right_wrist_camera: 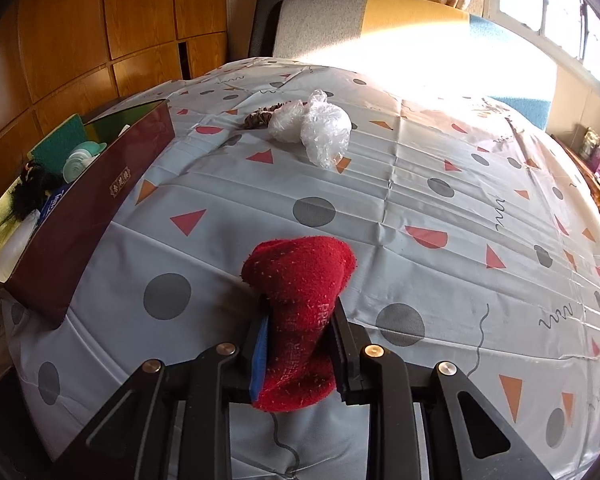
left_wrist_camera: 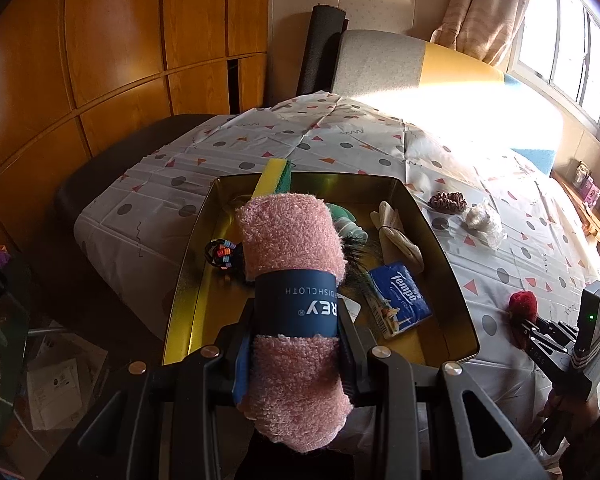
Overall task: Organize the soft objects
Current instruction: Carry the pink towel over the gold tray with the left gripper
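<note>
Bed cover (right_wrist_camera: 440, 216): the patterned sheet with grey dots and red and orange triangles carries everything you are working on; sunlight washes out its far edge.
Tin box (left_wrist_camera: 440, 240): a gold-lined box with dark red outer walls (right_wrist_camera: 84, 216) sits toward the left edge of the cover.
Box contents: a yellow and green sponge (left_wrist_camera: 276, 176) leans at the far wall, a blue Tempo tissue pack (left_wrist_camera: 400, 298) lies near the right wall, and a black hair tie with coloured beads (left_wrist_camera: 220, 254) lies at the left.
Pink dishcloth (left_wrist_camera: 292, 240): your left gripper (left_wrist_camera: 294, 364) is clamped on this rolled cloth with its navy paper band, holding it above the box's near half.
Red sock (right_wrist_camera: 300, 300): your right gripper (right_wrist_camera: 298, 352) is closed on its lower part, just above the cover near its near edge, well right of the box.
Plastic bag (right_wrist_camera: 320, 128): crumpled and clear, it lies toward the far edge of the cover.
Brown scrunchie (right_wrist_camera: 260, 118): it is touching the bag's left side.
</note>
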`<state>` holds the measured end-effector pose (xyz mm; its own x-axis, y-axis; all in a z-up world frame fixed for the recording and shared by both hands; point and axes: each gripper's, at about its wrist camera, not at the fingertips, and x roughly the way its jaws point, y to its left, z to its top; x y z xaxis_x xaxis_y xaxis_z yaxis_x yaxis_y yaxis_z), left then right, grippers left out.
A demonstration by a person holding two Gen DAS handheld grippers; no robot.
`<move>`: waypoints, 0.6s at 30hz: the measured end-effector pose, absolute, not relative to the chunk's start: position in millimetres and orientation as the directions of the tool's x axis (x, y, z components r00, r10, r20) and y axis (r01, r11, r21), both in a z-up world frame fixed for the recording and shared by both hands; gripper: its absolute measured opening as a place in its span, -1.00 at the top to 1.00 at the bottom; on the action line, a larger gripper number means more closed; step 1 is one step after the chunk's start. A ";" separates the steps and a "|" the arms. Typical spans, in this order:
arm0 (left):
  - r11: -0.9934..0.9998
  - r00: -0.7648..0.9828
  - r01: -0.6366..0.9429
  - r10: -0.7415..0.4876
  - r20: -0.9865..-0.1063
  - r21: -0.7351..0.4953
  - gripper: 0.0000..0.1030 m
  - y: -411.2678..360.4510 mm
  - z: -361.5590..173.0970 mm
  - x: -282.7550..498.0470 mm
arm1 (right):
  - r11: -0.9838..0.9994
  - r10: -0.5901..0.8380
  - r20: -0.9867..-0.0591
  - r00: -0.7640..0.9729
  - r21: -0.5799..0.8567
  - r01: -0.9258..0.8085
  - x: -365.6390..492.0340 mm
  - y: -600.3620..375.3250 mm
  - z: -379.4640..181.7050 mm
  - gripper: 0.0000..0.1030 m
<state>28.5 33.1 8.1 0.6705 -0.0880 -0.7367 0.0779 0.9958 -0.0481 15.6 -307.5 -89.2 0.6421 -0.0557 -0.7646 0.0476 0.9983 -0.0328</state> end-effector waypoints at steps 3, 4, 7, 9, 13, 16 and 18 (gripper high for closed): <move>0.996 0.673 0.077 -0.084 -0.735 -0.043 0.33 32.5 7.8 27.5 | 0.999 -0.048 -0.761 0.647 -0.022 0.048 15.0 -309.3 -89.9 0.47; 0.996 0.674 0.077 -0.082 -0.734 -0.040 0.33 32.5 7.5 27.3 | 0.999 -0.045 -0.761 0.648 -0.019 0.048 14.9 -310.0 -89.9 0.47; 0.997 0.674 0.070 -0.076 -0.735 -0.039 0.33 34.8 6.5 27.6 | 0.999 -0.048 -0.760 0.649 -0.022 0.048 14.2 -309.7 -90.1 0.46; 0.997 0.674 0.064 -0.069 -0.735 -0.035 0.33 36.8 5.6 28.0 | 0.998 -0.053 -0.758 0.650 -0.027 0.049 14.0 -308.8 -90.1 0.46; 0.998 0.673 0.056 -0.062 -0.737 -0.033 0.33 40.2 4.1 29.9 | 0.998 -0.055 -0.758 0.650 -0.029 0.050 14.1 -308.3 -90.3 0.45; 0.998 0.668 0.052 -0.057 -0.742 -0.030 0.33 42.1 1.3 32.0 | 0.998 -0.054 -0.758 0.650 -0.026 0.052 14.0 -308.8 -90.3 0.45; 0.998 0.663 0.049 -0.058 -0.746 -0.034 0.33 44.1 -0.8 33.4 | 0.998 -0.051 -0.758 0.651 -0.022 0.053 14.0 -309.6 -90.4 0.45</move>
